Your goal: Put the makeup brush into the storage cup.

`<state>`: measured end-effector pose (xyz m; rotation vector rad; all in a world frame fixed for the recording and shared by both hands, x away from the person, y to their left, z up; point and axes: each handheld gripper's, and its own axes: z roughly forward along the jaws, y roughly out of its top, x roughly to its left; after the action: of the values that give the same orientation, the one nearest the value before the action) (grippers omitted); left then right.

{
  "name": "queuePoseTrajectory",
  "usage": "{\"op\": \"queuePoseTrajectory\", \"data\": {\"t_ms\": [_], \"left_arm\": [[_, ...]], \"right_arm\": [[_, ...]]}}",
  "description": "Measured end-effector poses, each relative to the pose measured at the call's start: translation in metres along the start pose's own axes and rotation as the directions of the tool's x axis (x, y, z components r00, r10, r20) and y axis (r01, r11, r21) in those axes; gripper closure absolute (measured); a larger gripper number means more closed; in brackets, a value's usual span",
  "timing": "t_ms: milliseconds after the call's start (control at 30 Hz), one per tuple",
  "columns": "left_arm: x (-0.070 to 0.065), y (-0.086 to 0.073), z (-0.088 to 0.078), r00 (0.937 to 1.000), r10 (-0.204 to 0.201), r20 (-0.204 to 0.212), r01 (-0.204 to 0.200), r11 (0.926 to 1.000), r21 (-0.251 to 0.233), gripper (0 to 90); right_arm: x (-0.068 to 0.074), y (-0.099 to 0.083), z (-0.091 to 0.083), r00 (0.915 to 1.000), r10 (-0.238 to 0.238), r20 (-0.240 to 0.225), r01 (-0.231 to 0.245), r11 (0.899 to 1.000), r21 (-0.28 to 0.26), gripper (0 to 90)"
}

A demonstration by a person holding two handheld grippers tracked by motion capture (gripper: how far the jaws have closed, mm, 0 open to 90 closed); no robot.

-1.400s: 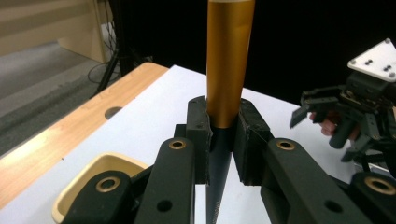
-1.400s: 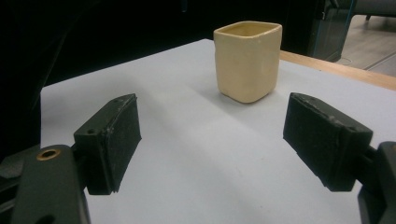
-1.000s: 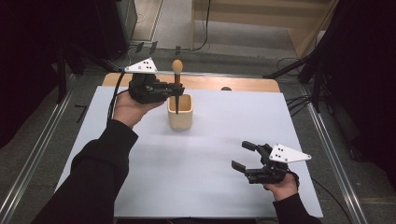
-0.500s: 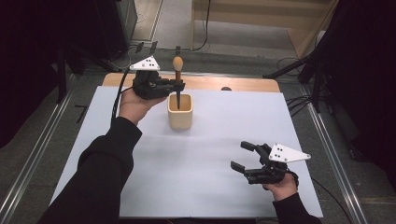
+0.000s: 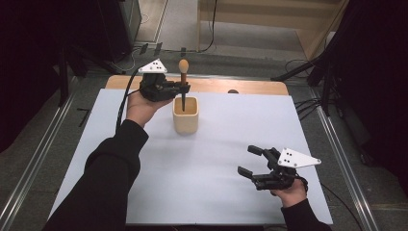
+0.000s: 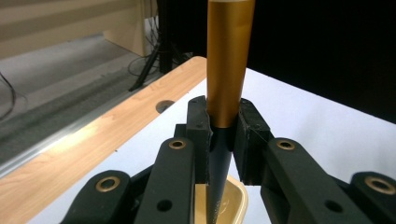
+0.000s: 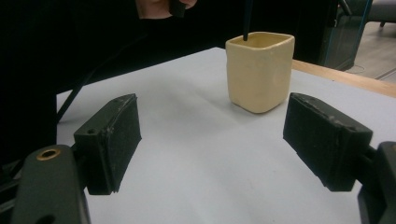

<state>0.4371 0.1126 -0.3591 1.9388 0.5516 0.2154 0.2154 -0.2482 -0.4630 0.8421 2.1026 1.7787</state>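
My left gripper (image 5: 183, 89) is clamped on a wooden-handled tool (image 5: 183, 77), held upright with its dark tip inside the cream cup (image 5: 185, 118). My right gripper (image 5: 251, 162), jaws wide apart, sits well apart from the cup, nearer me.

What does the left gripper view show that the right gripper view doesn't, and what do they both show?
Left gripper view alone: the left gripper shut on the brush, clamped where its gold handle meets the dark taper. Right gripper view alone: the right gripper open with nothing between its pads, and the cup's outer walls. Both: the cream cup, the dark brush tip entering it, the white table sheet.
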Motion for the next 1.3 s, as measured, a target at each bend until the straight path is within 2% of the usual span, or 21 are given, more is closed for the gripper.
{"op": "queuePoseTrajectory", "data": {"t_ms": [233,300,467,833,967,1067,1200,1233,1300], "left_arm": [[0.002,-0.008,0.006,0.9997,0.003,-0.022,-0.002,1.0000,0.005,79.1],[0.004,-0.011,0.006,0.9998,-0.009,-0.016,0.009,0.9999,-0.007,79.1],[0.004,-0.016,0.008,0.9997,-0.004,-0.025,0.004,1.0000,0.002,79.1],[0.008,-0.028,0.011,0.9994,-0.028,-0.020,0.028,0.9992,0.028,78.8],[0.009,-0.031,0.009,0.9990,-0.044,-0.013,0.044,0.9988,0.022,78.7],[0.010,-0.032,0.009,0.9989,-0.044,-0.014,0.044,0.9982,0.041,78.5],[0.011,-0.033,0.009,0.9973,-0.071,0.015,0.071,0.9967,0.040,77.7],[0.012,-0.033,0.010,0.9960,-0.083,0.032,0.082,0.9957,0.042,73.5],[0.012,-0.034,0.011,0.9972,-0.071,0.021,0.070,0.9958,0.060,53.2]], "right_arm": [[0.001,0.000,0.001,0.9999,-0.006,-0.011,0.006,1.000,0.004,19.7],[0.001,0.000,0.001,0.9999,-0.004,-0.011,0.004,1.000,0.003,19.8],[0.002,0.001,0.002,0.9998,-0.006,-0.017,0.006,1.000,0.004,19.8],[0.001,0.001,0.002,0.9998,-0.006,-0.019,0.006,1.000,0.003,19.9],[0.002,0.002,0.002,0.9999,-0.005,-0.016,0.005,1.000,0.002,20.2],[0.002,0.002,0.001,0.9999,-0.009,-0.012,0.009,1.000,-0.002,20.4],[0.002,0.002,0.001,0.9999,-0.009,-0.013,0.009,1.000,-0.002,20.4],[0.002,0.002,0.001,0.9999,-0.011,-0.012,0.011,1.000,-0.002,20.4],[0.002,0.002,0.001,0.9999,-0.008,-0.012,0.008,1.000,-0.001,20.4]]}}
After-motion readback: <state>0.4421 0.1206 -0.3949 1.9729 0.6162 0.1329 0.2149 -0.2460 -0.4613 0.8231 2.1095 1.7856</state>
